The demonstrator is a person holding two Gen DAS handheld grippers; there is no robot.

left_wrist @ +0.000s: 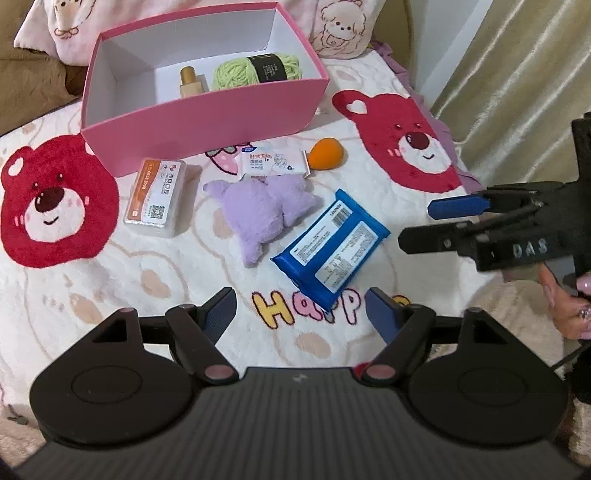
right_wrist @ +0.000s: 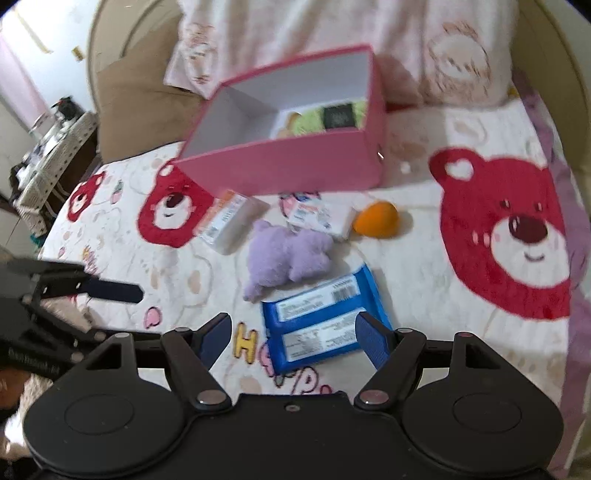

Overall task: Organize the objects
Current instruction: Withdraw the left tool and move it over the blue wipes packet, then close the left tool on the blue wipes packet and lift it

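Observation:
A pink box [left_wrist: 207,122] [right_wrist: 288,166] stands open on the bear blanket, holding green yarn [left_wrist: 255,68] and a small gold-capped bottle [left_wrist: 190,83]. In front of it lie a mask box [left_wrist: 155,195] [right_wrist: 225,218], a wipes sachet [left_wrist: 271,164] [right_wrist: 319,218], an orange sponge [left_wrist: 325,153] [right_wrist: 376,218], a purple plush [left_wrist: 262,210] [right_wrist: 288,258] and a blue wipes pack [left_wrist: 332,247] [right_wrist: 317,321]. My left gripper [left_wrist: 301,315] is open and empty, just short of the blue pack. My right gripper [right_wrist: 293,336] is open over the blue pack's near end; it also shows in the left wrist view [left_wrist: 424,221].
Pillows [left_wrist: 51,26] [right_wrist: 332,33] lie behind the box. A curtain [left_wrist: 517,74] hangs at the right. A cluttered side table [right_wrist: 48,147] stands far left. The left gripper's finger [right_wrist: 110,291] reaches in from the left in the right wrist view.

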